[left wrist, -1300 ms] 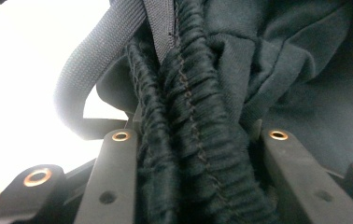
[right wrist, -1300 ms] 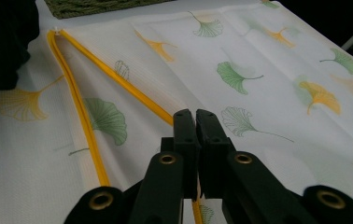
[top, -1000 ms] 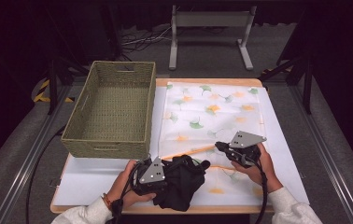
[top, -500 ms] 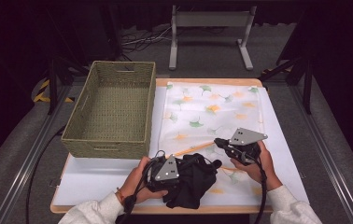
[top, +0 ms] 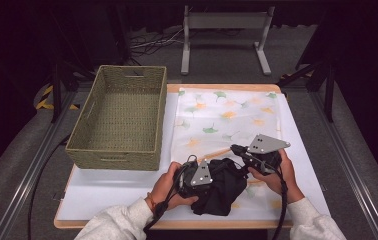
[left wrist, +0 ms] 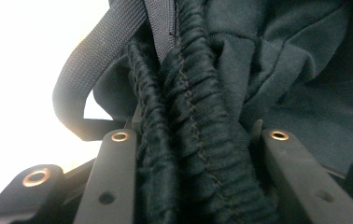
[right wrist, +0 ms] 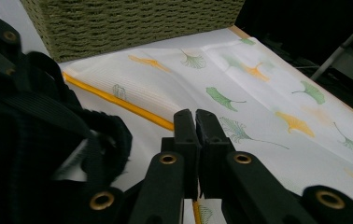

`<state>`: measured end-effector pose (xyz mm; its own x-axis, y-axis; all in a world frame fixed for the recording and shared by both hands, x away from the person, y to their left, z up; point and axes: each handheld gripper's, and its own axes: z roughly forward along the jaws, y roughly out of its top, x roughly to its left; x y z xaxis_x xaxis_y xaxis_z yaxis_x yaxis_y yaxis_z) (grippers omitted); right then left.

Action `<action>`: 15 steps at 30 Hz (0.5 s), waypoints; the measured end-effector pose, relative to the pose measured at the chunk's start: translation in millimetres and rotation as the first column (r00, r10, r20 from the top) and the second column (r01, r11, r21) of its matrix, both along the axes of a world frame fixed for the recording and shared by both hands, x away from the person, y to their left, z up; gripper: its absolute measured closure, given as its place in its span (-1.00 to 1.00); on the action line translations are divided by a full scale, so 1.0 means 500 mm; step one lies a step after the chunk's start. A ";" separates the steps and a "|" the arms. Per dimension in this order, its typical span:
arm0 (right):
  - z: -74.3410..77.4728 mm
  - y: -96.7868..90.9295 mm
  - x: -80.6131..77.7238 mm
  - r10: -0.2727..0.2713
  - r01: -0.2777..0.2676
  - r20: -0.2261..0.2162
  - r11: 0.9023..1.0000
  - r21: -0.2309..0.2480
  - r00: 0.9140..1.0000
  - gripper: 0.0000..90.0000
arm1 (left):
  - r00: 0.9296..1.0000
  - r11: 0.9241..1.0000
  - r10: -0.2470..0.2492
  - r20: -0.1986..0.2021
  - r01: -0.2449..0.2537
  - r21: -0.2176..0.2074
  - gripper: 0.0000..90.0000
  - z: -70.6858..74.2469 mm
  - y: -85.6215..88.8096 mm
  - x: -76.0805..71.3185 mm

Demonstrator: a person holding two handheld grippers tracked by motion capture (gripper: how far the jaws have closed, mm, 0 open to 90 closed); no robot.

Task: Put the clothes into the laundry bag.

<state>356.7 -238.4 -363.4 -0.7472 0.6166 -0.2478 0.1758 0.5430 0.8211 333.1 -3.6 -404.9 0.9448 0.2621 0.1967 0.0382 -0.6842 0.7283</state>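
Black garment (top: 223, 186) lies bunched near my edge of the table (top: 102, 192), resting partly on the leaf-print cloth (top: 227, 117), with the woven basket (top: 119, 117) well apart from it at the far left. I judge the coming move to be a carry toward that basket, so what counts is that the basket sits up and to the left of the bundle, on my left hand's side. My left gripper (top: 208, 174) is the one already in the fabric: in the left gripper view its fingers (left wrist: 118, 172) are clamped on the thick ribbed waistband (left wrist: 184, 140), a flat strap (left wrist: 90, 60) looping off beside it. My right gripper (top: 237, 149) sits just right of the bundle; its fingers (right wrist: 186, 140) are pressed together with nothing between them.
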 end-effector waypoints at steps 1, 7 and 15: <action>0.002 0.001 -0.001 0.000 0.000 0.002 1.000 -0.003 1.000 0.96 | 1.000 1.000 0.007 0.002 -0.007 0.001 0.42 -0.001 -0.004 0.002; 0.012 0.004 -0.005 0.003 -0.003 0.013 1.000 -0.007 1.000 0.96 | 0.999 0.999 0.047 0.005 -0.047 0.011 0.41 -0.010 -0.020 0.015; 0.017 0.005 -0.007 0.009 -0.009 0.016 1.000 -0.008 1.000 0.96 | 0.996 0.996 0.088 0.000 -0.088 0.021 0.40 -0.016 -0.036 0.032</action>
